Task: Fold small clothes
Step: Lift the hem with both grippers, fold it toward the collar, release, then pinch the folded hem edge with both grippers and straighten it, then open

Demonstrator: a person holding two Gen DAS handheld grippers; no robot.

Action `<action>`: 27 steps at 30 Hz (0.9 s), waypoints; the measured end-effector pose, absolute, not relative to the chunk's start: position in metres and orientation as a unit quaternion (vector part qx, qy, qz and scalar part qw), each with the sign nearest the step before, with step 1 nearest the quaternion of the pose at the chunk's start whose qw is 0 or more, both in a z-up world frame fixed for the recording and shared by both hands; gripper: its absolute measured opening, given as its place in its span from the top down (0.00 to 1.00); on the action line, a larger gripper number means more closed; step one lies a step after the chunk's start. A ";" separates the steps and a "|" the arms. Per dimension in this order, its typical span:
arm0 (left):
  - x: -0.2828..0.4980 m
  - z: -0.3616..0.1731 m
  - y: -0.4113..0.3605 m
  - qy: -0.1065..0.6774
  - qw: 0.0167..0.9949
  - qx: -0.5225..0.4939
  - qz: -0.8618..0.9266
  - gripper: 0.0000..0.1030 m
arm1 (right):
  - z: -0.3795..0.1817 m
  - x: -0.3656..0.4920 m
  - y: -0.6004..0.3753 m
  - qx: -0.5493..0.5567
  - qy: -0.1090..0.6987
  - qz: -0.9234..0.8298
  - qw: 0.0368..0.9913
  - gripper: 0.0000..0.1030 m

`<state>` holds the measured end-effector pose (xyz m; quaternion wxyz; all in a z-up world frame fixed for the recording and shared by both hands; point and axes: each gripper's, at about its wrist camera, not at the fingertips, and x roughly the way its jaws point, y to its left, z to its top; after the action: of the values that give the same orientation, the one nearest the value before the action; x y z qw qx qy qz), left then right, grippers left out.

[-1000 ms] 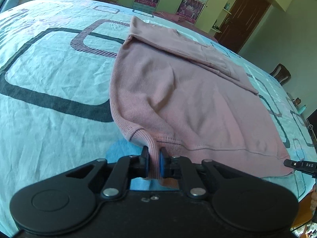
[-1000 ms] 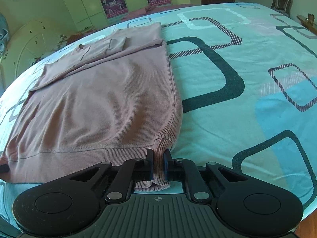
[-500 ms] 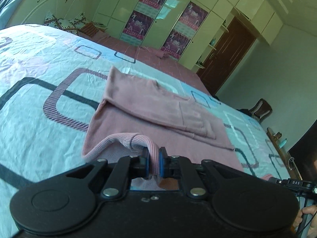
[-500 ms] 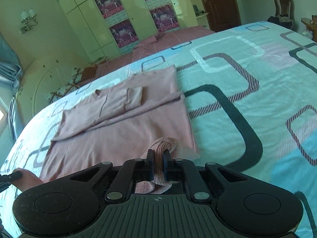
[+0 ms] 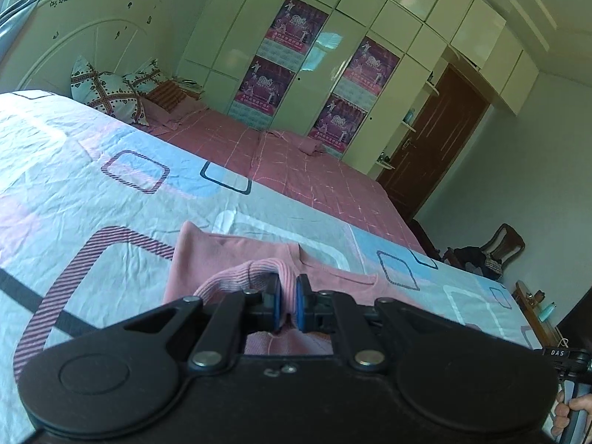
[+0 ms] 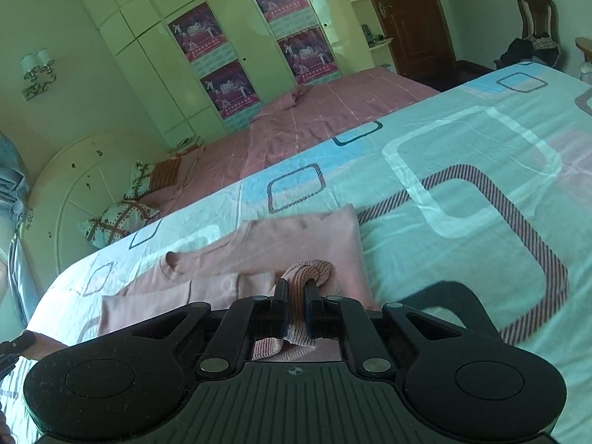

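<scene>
A pink knit sweater [image 5: 207, 255] lies on the patterned bedsheet [image 5: 74, 170], its sleeves folded across the body. My left gripper [image 5: 288, 305] is shut on the ribbed hem at one bottom corner and holds it lifted above the upper part of the sweater. My right gripper [image 6: 296, 309] is shut on the ribbed hem at the other bottom corner, raised over the sweater [image 6: 296, 236] near its far edge. The lower part of the sweater is hidden behind the gripper bodies.
A pink checked blanket [image 5: 296, 162] covers the far side of the bed, with pillows [image 5: 111, 92] by the headboard. Wardrobes with posters [image 5: 292, 59], a brown door [image 5: 436, 140] and a chair [image 5: 495, 248] stand beyond the bed.
Both grippers have lifted the sweater's bottom hem and carried it forward toward the collar end. The cameras tilted up, so more of the room shows.
</scene>
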<state>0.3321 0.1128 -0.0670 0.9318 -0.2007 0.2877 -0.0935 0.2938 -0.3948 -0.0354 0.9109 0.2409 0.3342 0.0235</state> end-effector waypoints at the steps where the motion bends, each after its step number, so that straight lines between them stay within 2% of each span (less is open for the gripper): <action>1: 0.345 -0.070 0.111 0.290 0.932 -0.199 -0.087 0.93 | -0.038 0.308 -0.395 0.243 0.337 0.022 0.909 0.93; 6: 0.401 -0.094 0.103 0.310 0.930 -0.188 -0.054 0.93 | -0.064 0.379 -0.400 0.264 0.364 0.006 0.893 0.93; 12: 0.444 -0.128 0.097 0.354 0.926 -0.129 -0.006 0.93 | -0.107 0.434 -0.402 0.271 0.405 -0.014 0.873 0.93; 13: 0.448 -0.133 0.097 0.363 0.924 -0.118 0.003 0.89 | -0.115 0.440 -0.403 0.274 0.414 -0.014 0.868 0.93; 14: 0.450 -0.137 0.098 0.370 0.922 -0.114 0.005 0.76 | -0.122 0.445 -0.404 0.280 0.423 -0.012 0.861 0.92; 16: 0.449 -0.140 0.105 0.377 0.918 -0.122 -0.004 0.63 | -0.130 0.448 -0.408 0.286 0.426 -0.008 0.858 0.92; 17: 0.446 -0.139 0.108 0.372 0.920 -0.124 -0.010 0.47 | -0.130 0.449 -0.410 0.287 0.425 -0.001 0.859 0.92; 18: 0.442 -0.137 0.111 0.365 0.923 -0.121 -0.012 0.31 | -0.130 0.448 -0.412 0.288 0.424 0.005 0.859 0.89; 20: 0.436 -0.132 0.115 0.350 0.930 -0.112 -0.025 0.26 | -0.127 0.448 -0.417 0.289 0.415 0.019 0.862 0.75; 22: 0.437 -0.128 0.117 0.351 0.929 -0.104 -0.044 0.26 | -0.120 0.447 -0.421 0.283 0.397 0.020 0.873 0.28; 23: 0.438 -0.128 0.117 0.351 0.929 -0.102 -0.052 0.26 | -0.116 0.446 -0.423 0.277 0.386 0.018 0.880 0.26; 27: 0.447 -0.133 0.107 0.357 0.925 -0.086 -0.096 0.27 | -0.109 0.450 -0.425 0.261 0.369 0.047 0.891 0.26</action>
<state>0.4470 0.1067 -0.1327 0.9253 -0.0859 0.3567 -0.0962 0.4502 -0.4253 -0.1088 0.8908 0.2614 0.3688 0.0466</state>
